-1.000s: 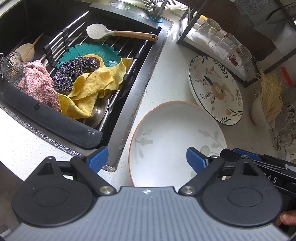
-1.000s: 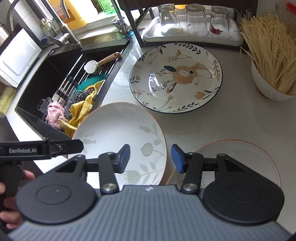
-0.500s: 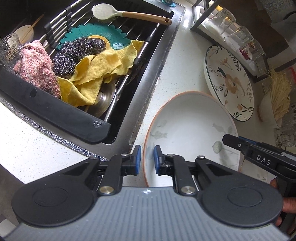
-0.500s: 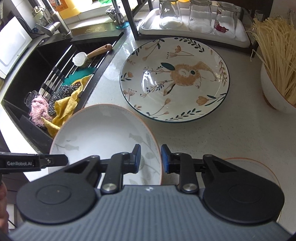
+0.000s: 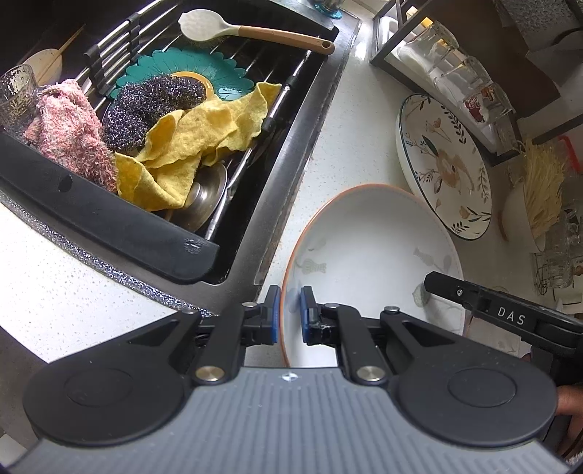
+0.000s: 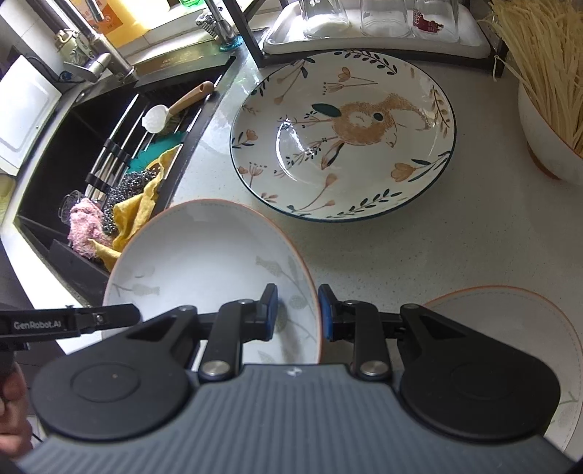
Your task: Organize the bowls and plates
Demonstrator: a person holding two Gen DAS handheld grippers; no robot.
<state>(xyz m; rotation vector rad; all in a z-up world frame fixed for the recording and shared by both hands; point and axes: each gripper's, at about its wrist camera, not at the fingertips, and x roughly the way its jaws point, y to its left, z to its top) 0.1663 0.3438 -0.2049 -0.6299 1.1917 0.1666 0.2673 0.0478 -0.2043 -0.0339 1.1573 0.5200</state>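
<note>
A white orange-rimmed plate (image 5: 371, 251) with faint fish prints is held tilted above the counter; it also shows in the right wrist view (image 6: 204, 269). My left gripper (image 5: 290, 315) is shut on its left rim. My right gripper (image 6: 297, 313) is shut on its right rim. A large floral rabbit plate (image 6: 342, 135) lies on the counter beyond; it shows in the left wrist view (image 5: 442, 164) too. A second orange-rimmed plate (image 6: 517, 321) lies at the lower right.
The sink (image 5: 226, 233) to the left holds a yellow cloth (image 5: 196, 142), a pink cloth (image 5: 69, 135), a scourer (image 5: 149, 105) and a spoon (image 5: 251, 32). A rack with upturned glasses (image 6: 379, 18) and a bowl of noodles (image 6: 546, 80) stand at the back right.
Both grippers have closed from open onto the white plate's rims, and the plate has risen and tilted off the counter.
</note>
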